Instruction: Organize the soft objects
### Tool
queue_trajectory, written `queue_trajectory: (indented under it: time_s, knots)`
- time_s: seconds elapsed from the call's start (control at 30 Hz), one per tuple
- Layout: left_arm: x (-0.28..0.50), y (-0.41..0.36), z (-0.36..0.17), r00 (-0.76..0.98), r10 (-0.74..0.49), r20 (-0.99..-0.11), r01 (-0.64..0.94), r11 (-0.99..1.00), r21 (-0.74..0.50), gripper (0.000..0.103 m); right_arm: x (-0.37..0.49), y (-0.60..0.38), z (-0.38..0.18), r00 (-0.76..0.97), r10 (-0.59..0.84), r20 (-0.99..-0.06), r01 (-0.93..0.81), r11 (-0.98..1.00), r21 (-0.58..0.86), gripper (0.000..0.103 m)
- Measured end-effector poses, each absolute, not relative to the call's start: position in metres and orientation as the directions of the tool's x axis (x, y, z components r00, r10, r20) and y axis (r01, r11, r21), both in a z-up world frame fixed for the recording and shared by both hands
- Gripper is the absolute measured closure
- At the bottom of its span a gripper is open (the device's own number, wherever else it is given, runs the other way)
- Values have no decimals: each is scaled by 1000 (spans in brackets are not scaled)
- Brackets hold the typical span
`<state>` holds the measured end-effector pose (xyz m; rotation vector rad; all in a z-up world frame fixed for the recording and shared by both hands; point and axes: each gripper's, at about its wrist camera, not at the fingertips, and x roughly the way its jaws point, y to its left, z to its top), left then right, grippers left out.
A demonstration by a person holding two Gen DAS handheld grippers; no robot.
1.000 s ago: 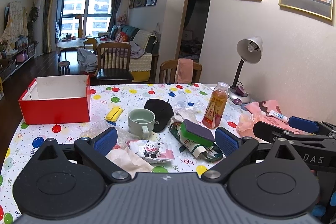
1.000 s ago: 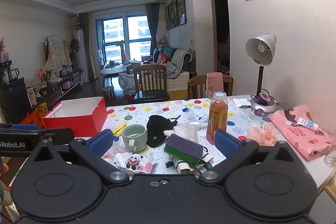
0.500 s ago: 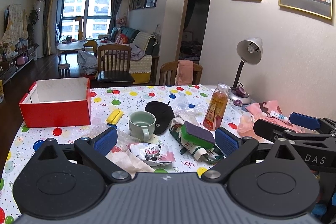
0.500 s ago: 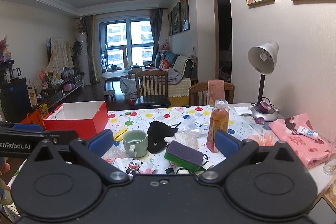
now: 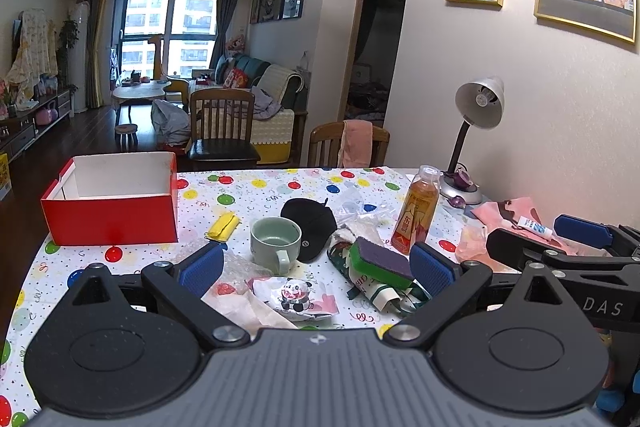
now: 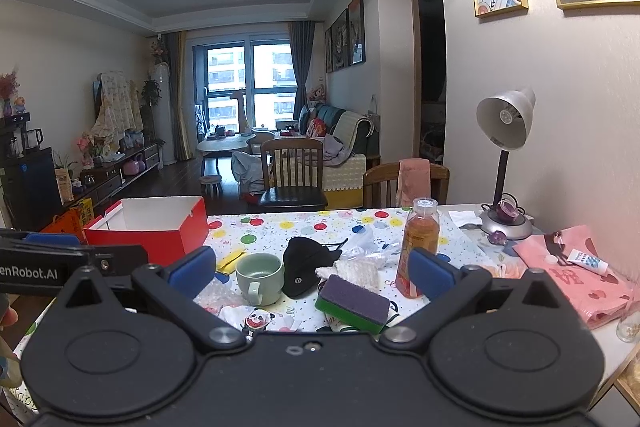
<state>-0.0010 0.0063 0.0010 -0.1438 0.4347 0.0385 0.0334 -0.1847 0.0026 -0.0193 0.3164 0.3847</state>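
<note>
A green sponge with a purple top [image 5: 380,261] [image 6: 354,301] lies on a rolled printed cloth near the table's front. A black cloth cap [image 5: 310,227] [image 6: 304,267] lies behind a pale green mug [image 5: 276,241] [image 6: 258,273]. In front of the mug sits a panda-print pouch [image 5: 294,297] [image 6: 258,319]. A yellow cloth [image 5: 223,225] lies near an open red box [image 5: 110,219] [image 6: 154,233]. My left gripper [image 5: 316,269] and right gripper [image 6: 312,273] are both open and empty, held above the table's near edge.
An orange drink bottle [image 5: 416,213] [image 6: 418,247] stands right of the sponge. A desk lamp [image 5: 472,131] [image 6: 506,155] and a pink bag [image 6: 576,277] with a small tube fill the right side. Crinkled clear plastic [image 5: 236,265] lies at the front left. Chairs stand behind the polka-dot tablecloth [image 5: 256,189].
Both grippers have tilted up and drawn back slightly, so the table items sit lower in each view. Nothing on the table has moved.
</note>
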Motion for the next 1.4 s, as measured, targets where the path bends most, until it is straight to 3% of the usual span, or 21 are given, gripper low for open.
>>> queue_trajectory:
  time_s: [1.03, 1.4]
  knots:
    - [-4, 5, 3, 913, -1, -408, -55, 990, -126, 3, 28, -184, 3, 888, 356, -291, -363, 931, 29, 1]
    - [27, 22, -9, 876, -14, -482, -59, 989, -136, 3, 53, -179, -13, 849, 382, -364, -382, 921, 76, 1]
